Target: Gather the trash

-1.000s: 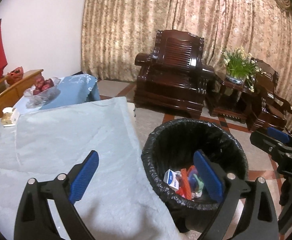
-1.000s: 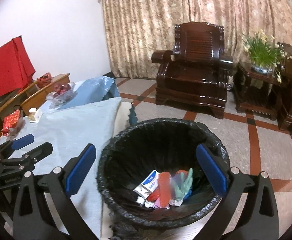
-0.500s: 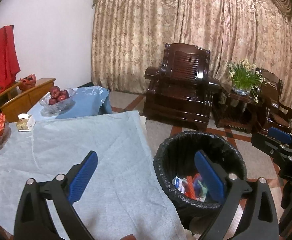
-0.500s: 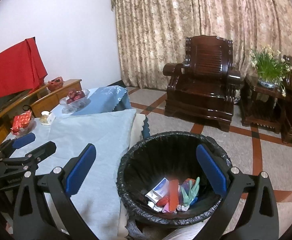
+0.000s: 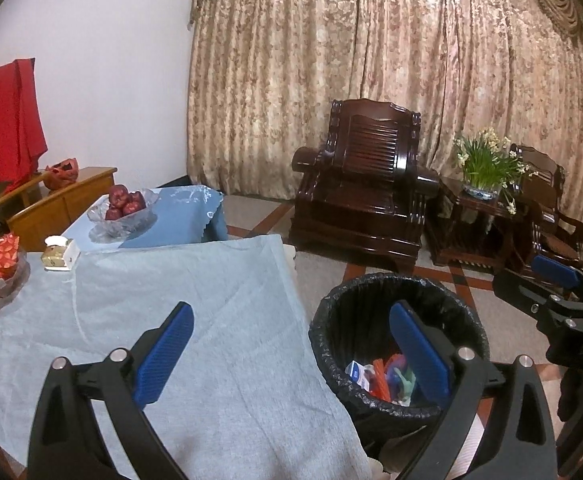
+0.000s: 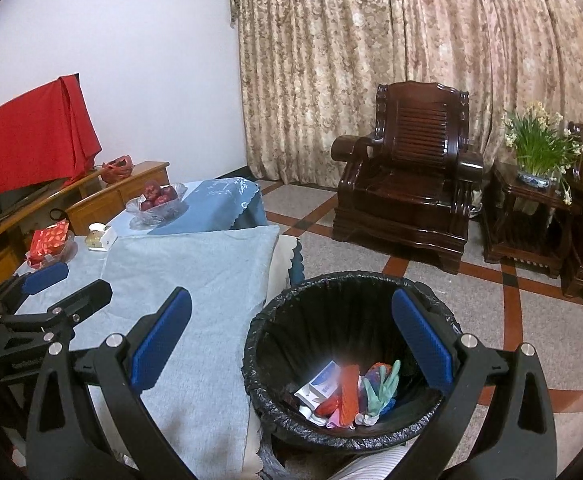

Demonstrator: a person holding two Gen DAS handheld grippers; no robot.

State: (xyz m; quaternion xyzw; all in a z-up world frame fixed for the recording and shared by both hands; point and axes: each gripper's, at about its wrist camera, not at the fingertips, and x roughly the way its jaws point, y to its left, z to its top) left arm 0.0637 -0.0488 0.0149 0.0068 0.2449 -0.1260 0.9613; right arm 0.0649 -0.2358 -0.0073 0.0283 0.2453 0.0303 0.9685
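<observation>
both grippers have pulled up and back from the black trash bin (image 6: 351,360), so more of the room shows. left gripper (image 5: 291,356) and right gripper (image 6: 291,344) are wide apart, holding nothing. trash (image 6: 347,392) lies inside the bin, just below the right one. the gray tablecloth (image 5: 171,300) looks clean, so the job seems nearly done.

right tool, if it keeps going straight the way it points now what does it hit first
Most likely the bin: the open right tool points across its far rim, with the floor beyond. Depth is unclear in the fisheye view.
</observation>
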